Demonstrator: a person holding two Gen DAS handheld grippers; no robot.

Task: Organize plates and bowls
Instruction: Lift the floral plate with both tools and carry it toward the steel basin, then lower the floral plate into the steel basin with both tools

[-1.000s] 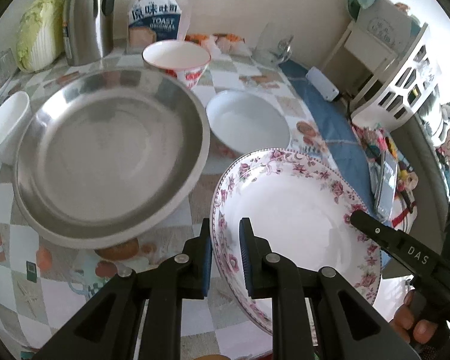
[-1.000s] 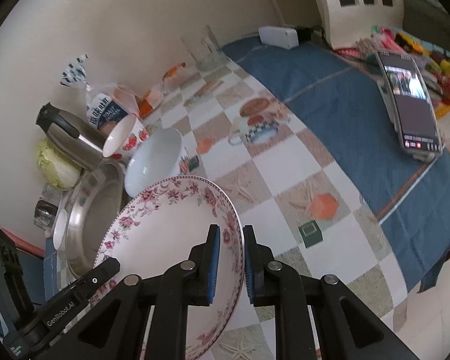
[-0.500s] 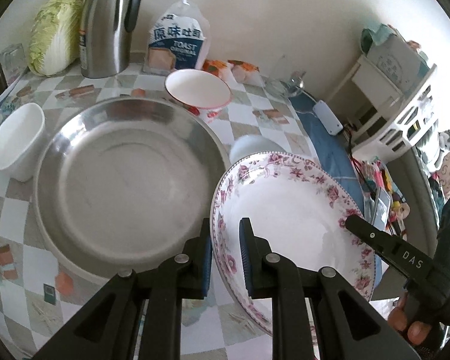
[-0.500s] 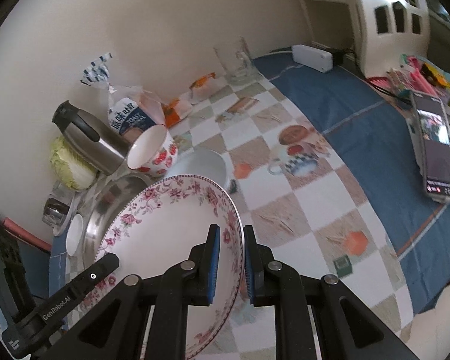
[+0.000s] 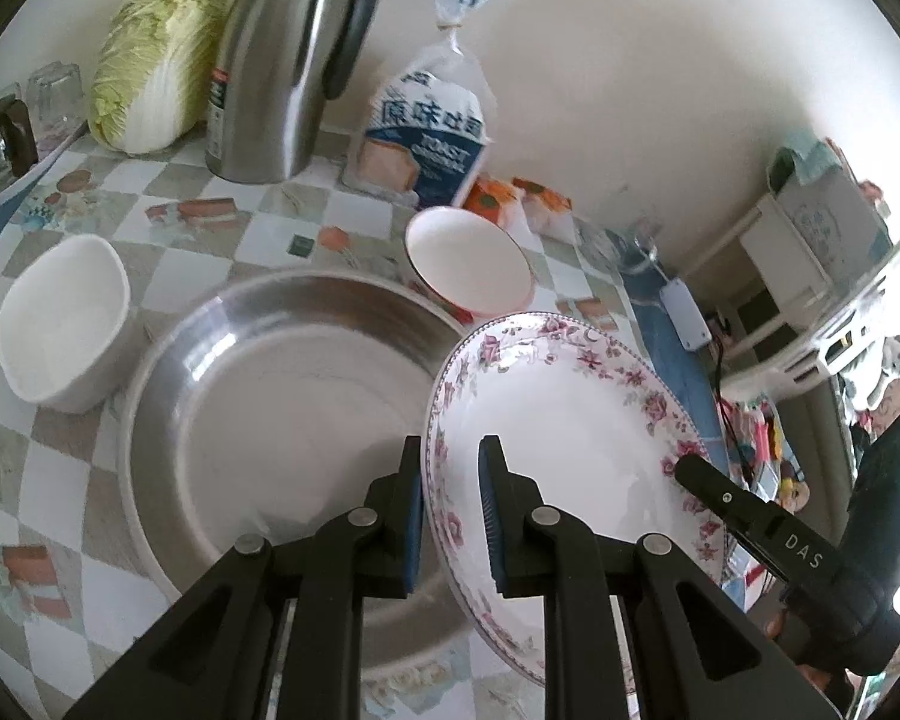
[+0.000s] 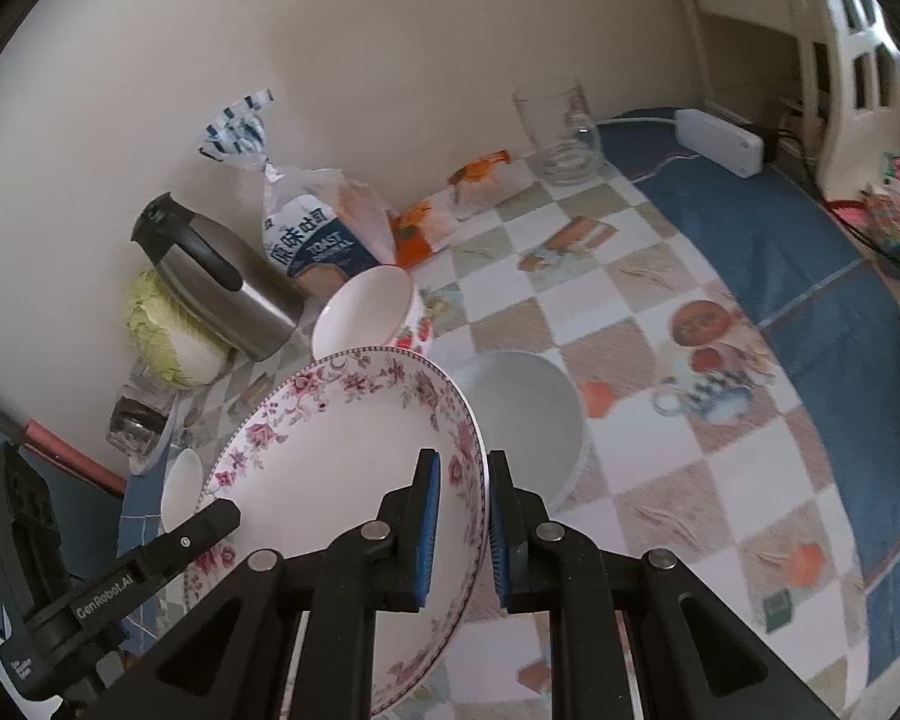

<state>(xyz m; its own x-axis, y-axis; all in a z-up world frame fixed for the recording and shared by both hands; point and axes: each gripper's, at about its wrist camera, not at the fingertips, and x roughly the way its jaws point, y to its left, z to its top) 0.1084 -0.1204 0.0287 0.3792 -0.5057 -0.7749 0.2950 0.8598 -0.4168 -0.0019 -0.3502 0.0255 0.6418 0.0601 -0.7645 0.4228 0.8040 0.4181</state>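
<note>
Both grippers hold one white floral-rimmed plate (image 5: 570,420) off the table, tilted. My left gripper (image 5: 450,516) is shut on its left rim; my right gripper (image 6: 459,516) is shut on its right rim, and the plate fills the lower left of the right wrist view (image 6: 342,462). A large steel basin (image 5: 270,420) lies under and left of the plate. A white bowl (image 5: 60,336) sits left of the basin. A red-patterned bowl (image 5: 468,264) stands behind it. A plain white bowl (image 6: 528,414) sits right of the plate.
A steel kettle (image 5: 282,60), a cabbage (image 5: 150,60) and a toast bag (image 5: 426,132) stand along the back wall. A glass mug (image 6: 561,132) and a white power adapter (image 6: 720,141) are at the far right. A blue cloth (image 6: 780,252) covers the table's right side.
Both grippers have lifted the floral plate higher and carried it leftwards, so it now overlaps the steel basin's right edge. The plain white bowl is hidden in the left wrist view.
</note>
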